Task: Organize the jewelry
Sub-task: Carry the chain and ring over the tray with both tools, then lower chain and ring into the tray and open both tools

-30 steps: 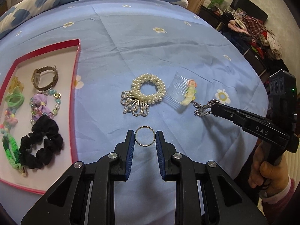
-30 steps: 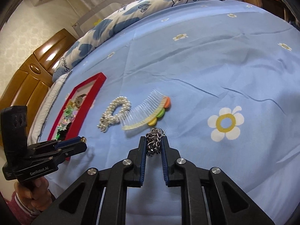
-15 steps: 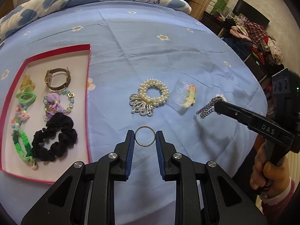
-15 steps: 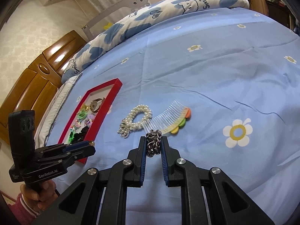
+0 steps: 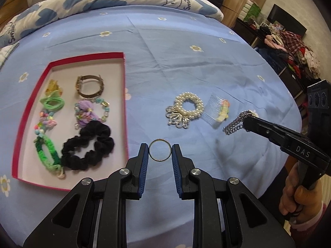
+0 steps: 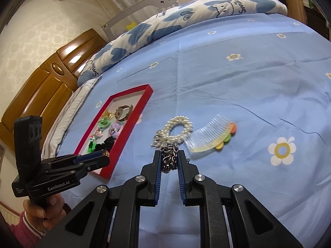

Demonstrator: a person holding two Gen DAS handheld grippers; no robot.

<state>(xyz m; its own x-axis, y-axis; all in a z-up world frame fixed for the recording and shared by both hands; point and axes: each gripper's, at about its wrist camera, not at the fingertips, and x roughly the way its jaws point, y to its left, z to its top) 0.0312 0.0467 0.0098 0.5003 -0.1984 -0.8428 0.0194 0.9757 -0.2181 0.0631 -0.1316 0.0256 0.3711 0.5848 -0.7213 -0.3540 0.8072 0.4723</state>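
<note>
Jewelry mostly sits inside the red tray [image 5: 124, 95]. Beside it wait the pearl bracelet [image 5: 189, 105] and comb [image 5: 217, 111]. Left gripper [image 5: 160, 150] squeezes a ring [image 5: 160, 159], right gripper [image 6: 170, 157] a chain [image 6: 169, 159].

This is a bedroom in a home. A big bed with a blue flower sheet [image 6: 238, 86] fills the middle. A quilt [image 5: 115, 2] with hearts lies at 12 o'clock. A wooden headboard [image 6: 41, 82] stands at 9 o'clock, and piled clothes [image 5: 293, 51] sit at 2 o'clock.
</note>
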